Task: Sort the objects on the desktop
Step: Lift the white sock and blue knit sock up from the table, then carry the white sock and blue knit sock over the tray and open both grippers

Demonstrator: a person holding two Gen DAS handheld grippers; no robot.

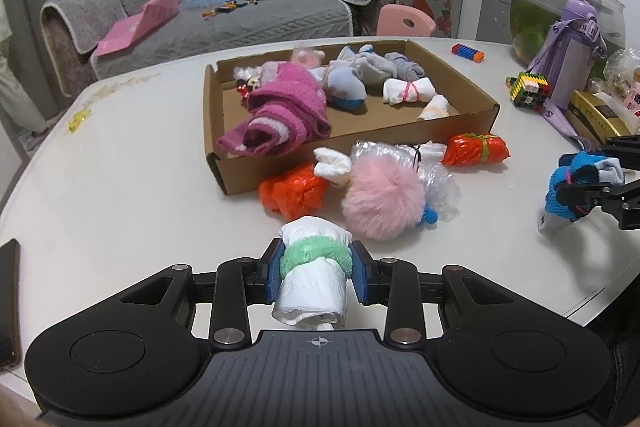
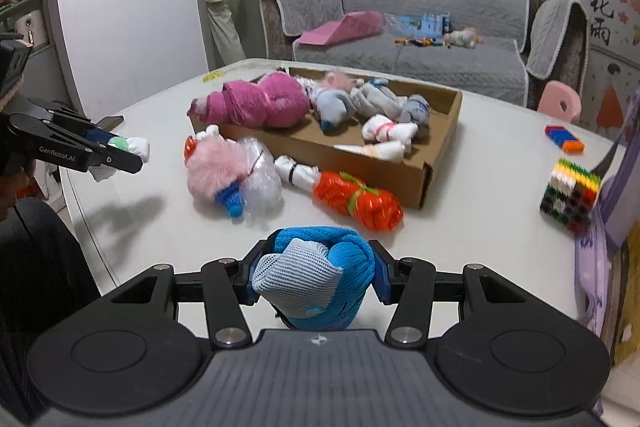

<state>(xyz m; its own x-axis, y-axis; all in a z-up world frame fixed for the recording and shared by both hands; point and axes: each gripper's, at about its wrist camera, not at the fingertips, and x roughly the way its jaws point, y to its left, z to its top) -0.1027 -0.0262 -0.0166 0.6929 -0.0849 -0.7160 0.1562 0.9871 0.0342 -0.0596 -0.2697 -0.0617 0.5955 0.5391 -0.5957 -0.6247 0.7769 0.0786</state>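
Left gripper clamps white roll above table edge.

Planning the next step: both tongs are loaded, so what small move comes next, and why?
Probably carry the left tongs forward over the cardboard box before releasing. They are shut on the white roll with the green band, the box already holds similar bundles, and the right tongs grip the blue sock bundle.

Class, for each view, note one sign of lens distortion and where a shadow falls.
Left wrist view: the table edge bows into a curve; the right gripper casts a shadow below it. Right wrist view: the doorway bends; the left gripper shadows the tabletop.
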